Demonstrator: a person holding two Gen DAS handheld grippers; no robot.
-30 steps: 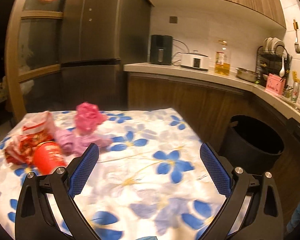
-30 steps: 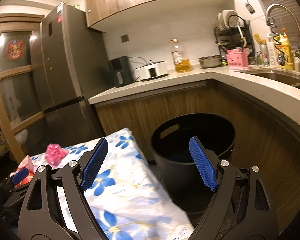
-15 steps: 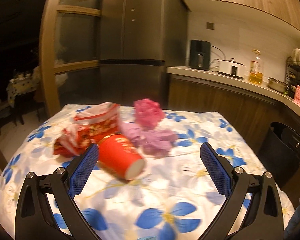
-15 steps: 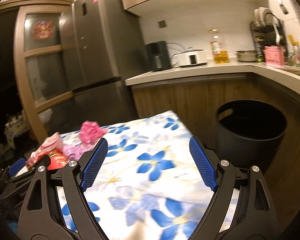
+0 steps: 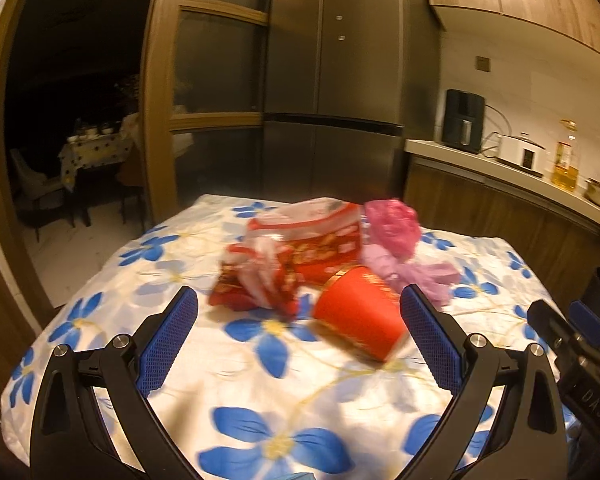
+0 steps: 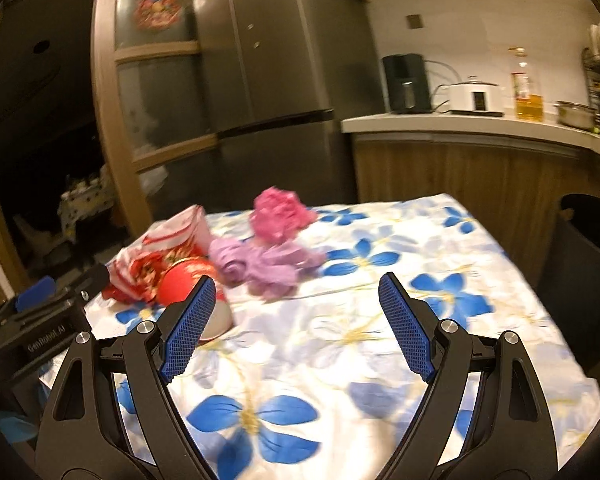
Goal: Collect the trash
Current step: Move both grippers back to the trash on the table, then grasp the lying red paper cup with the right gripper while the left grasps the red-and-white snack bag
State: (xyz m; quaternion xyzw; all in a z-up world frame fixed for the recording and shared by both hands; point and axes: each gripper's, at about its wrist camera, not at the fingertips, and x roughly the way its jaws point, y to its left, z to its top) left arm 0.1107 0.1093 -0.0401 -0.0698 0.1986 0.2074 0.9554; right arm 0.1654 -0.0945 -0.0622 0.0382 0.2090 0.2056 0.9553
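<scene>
Trash lies in a heap on the flowered tablecloth [image 5: 260,392]. A red paper cup [image 5: 358,316] lies on its side; it also shows in the right wrist view [image 6: 188,280]. Behind it are red-and-white wrappers [image 5: 300,252], a pink crumpled bag [image 5: 392,226] and a lilac crumpled bag [image 5: 424,274]. My left gripper [image 5: 298,332] is open and empty, just short of the cup and wrappers. My right gripper [image 6: 296,320] is open and empty over the cloth, right of the heap, with the lilac bag [image 6: 268,266] ahead.
A black trash bin [image 6: 588,248] stands on the floor right of the table. A fridge [image 5: 332,80] and a wooden door frame [image 5: 160,92] are behind the table. A counter [image 6: 480,124] with appliances runs along the right wall.
Both grippers have swung left, away from the bin, toward the trash heap. The left gripper now faces the cup and wrappers closer up. Both stay open.
</scene>
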